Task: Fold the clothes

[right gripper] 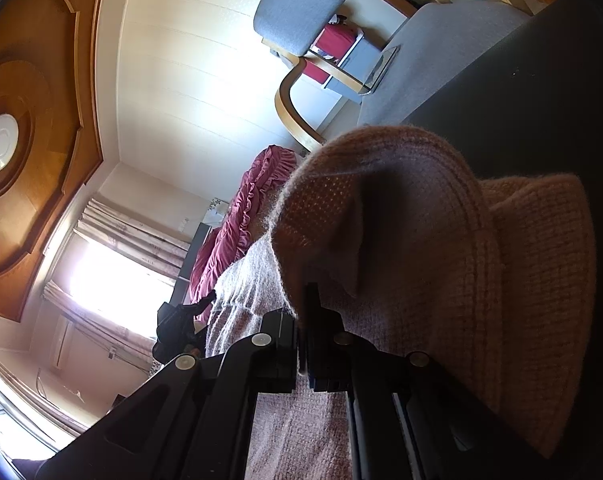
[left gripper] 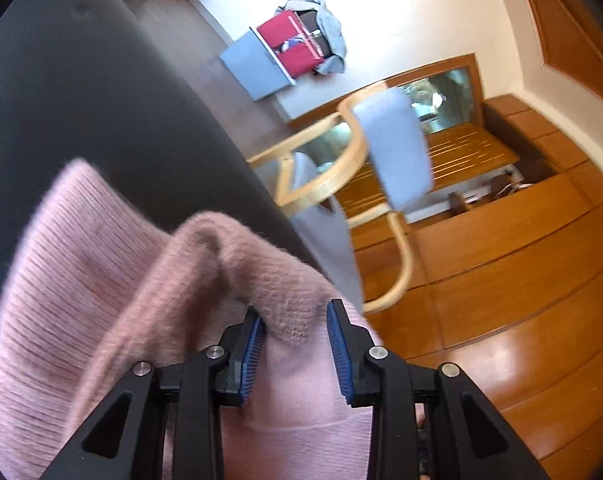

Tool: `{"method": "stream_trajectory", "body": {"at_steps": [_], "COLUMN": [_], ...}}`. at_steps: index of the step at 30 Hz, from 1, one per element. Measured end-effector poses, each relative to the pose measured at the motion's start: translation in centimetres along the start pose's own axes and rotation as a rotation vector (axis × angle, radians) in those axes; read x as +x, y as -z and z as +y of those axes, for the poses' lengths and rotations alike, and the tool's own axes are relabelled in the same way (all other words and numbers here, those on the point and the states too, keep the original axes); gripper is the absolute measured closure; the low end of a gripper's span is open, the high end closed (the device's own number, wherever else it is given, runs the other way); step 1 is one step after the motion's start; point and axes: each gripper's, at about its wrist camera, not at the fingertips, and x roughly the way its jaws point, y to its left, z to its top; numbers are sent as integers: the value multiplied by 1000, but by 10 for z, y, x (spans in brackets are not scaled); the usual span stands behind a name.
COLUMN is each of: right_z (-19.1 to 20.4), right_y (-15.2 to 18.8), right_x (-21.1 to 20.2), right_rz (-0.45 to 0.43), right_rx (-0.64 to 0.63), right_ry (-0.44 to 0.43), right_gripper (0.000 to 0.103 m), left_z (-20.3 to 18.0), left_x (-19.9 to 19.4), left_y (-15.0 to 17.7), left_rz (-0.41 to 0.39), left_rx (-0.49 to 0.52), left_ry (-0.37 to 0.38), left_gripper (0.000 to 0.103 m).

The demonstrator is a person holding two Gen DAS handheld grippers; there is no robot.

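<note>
Dark fabric of a sofa [left gripper: 101,92] fills the left of your left wrist view, with your pink knitted sweater [left gripper: 101,320] lying over it; wooden floor and panelling run to the right, past a red open suitcase [left gripper: 297,46] by the white wall and a bentwood chair [left gripper: 393,148] with grey cushions; your left tool [left gripper: 297,344] sits part-way apart with a bunched fold of the sweater between its blue pads [left gripper: 341,352], the left pad touching the knit, the right one against the bulge, so you are grasping the sweater there. Turning to your right wrist view, a carved wooden ceiling and a bright curtained window [right gripper: 113,280] lie at the left, a crimson ruffled cloth [right gripper: 241,216] in the middle, the same chair [right gripper: 301,12] above; your right tool [right gripper: 303,332] is clenched tight on a thin edge of the sweater [right gripper: 441,240], which rises over the fingers and drapes to the right against the dark sofa [right gripper: 541,100].
</note>
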Motion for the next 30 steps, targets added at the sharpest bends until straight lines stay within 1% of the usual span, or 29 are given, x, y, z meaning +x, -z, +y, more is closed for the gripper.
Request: {"method": "stream_trajectory", "body": {"at_steps": [3,4,5,6,7,8,9,11,13,15,17,20,21,22,23,24,25,26,27,29,30], "right_z": [1,1,1,1,1,1,1,3,5,12,20,32,35,36,37,36,30,25,20,11,7], "right_y": [-3,-4,-4,-5,-5,-5,-6,-8,-9,-9,-9,-8,-8,-8,-7,-6,-6,-6,-5,-5,-5], "right_x": [2,2,2,1,1,0,-2,-5,-10,-16,-22,-29,-31,-31,-30,-27,-24,-21,-18,-16,-15], "right_rz": [-1,-3,-7,-11,-14,-18,-27,-39,-47,-52,-58,-65,-63,-53,-40,-12,9,29,47,56,61], "right_rx": [-1,0,2,3,3,3,5,9,10,-10,-30,-61,-71,-74,-77,-73,-56,-40,-26,-16,-11], "right_ry": [1,1,1,1,-1,-4,-11,-34,-65,-109,-153,-224,-252,-262,-269,-250,-203,-156,-108,-9,40], "right_gripper": [100,100,100,100,100,100,100,100,100,100,100,100,100,100,100,100,100,100,100,100,102], "left_z": [0,-2,-2,-2,0,1,0,-7,-17,-22,-20,-8,-2,3,9,15,22,28,31,36,39], "left_x": [6,8,9,10,9,6,1,-13,-26,-39,-51,-60,-58,-55,-49,-43,-38,-35,-35,-37,-37], "left_y": [4,2,0,-3,-5,-7,-10,-13,-15,-18,-22,-26,-26,-26,-26,-25,-24,-23,-23,-22,-22], "left_rz": [16,39,60,79,95,104,96,91,107,117,119,142,170,197,221,242,253,254,247,233,226], "left_rx": [-1,14,18,11,-12,-30,-33,-17,7,8,-22,-85,-99,-109,-112,-108,-95,-98,-118,-158,-178], "left_ry": [29,27,32,51,94,129,156,206,235,252,281,313,305,276,213,131,24,-35,-27,-10,-2], "left_gripper": [72,75,83,93,96,96,97,97,97,97,97,97,97,96,96,95,94,92,92,90,89]}}
